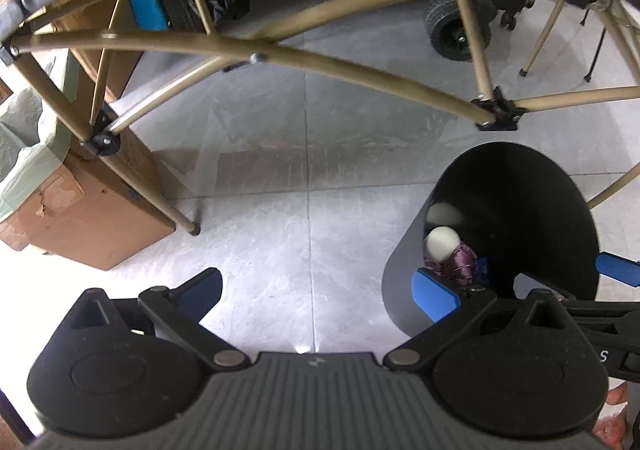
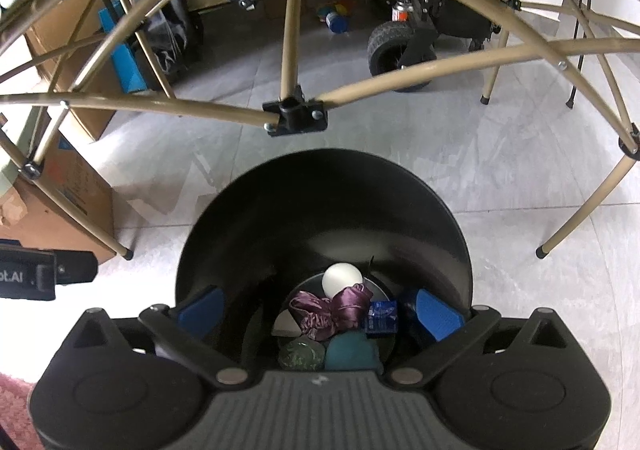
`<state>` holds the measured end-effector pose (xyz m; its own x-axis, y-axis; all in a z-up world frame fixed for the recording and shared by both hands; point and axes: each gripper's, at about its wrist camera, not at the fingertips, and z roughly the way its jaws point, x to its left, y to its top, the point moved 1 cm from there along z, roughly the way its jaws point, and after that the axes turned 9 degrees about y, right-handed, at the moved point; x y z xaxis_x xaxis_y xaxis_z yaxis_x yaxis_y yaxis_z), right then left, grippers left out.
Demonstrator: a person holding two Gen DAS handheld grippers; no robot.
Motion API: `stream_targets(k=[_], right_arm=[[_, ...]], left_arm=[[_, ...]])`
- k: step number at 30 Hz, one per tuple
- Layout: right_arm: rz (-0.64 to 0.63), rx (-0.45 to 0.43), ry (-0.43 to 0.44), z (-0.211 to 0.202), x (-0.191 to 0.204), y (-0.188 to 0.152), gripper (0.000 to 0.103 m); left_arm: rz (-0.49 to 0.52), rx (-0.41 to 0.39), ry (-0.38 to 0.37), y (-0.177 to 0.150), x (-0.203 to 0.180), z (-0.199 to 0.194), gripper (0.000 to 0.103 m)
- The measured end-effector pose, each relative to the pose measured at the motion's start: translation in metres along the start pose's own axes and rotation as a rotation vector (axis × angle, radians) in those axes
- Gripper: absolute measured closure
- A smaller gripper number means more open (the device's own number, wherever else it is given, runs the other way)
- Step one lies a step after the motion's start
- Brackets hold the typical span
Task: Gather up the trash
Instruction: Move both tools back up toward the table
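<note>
Black bin (image 2: 320, 210) on tiled floor (image 2: 500, 178)

Both cams ride on the tongs and look steeply down at the tiled floor (image 1: 280, 178). The left one sits off to the side, catching the black bin (image 1: 520, 186) at its right edge. The right one hangs close over the same bin (image 2: 320, 202), looking straight in. Both also share the tan folding frame (image 1: 320, 62) up top.

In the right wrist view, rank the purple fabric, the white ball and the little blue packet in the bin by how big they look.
Largest to smallest as they look:
1. purple fabric
2. white ball
3. blue packet
The ball and packet look close in size, so that order is unsure. All lie at the bottom of the black bin.
</note>
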<state>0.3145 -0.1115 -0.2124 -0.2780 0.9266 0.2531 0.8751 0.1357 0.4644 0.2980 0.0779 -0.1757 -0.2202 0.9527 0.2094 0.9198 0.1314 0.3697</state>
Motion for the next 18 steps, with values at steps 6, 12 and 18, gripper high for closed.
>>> stream_targets(k=[6, 12, 18], right_arm=[[-0.009, -0.059, 0.005, -0.025, 0.000, 0.001, 0.000], [-0.008, -0.131, 0.000, -0.051, -0.004, 0.004, 0.000], [-0.029, -0.225, -0.003, -0.086, -0.007, 0.006, 0.000]], left_arm=[[-0.009, -0.056, -0.025, 0.001, 0.001, -0.019, 0.000], [-0.016, -0.126, -0.048, 0.001, -0.001, -0.040, 0.000], [-0.023, -0.191, -0.064, 0.001, -0.005, -0.063, 0.000]])
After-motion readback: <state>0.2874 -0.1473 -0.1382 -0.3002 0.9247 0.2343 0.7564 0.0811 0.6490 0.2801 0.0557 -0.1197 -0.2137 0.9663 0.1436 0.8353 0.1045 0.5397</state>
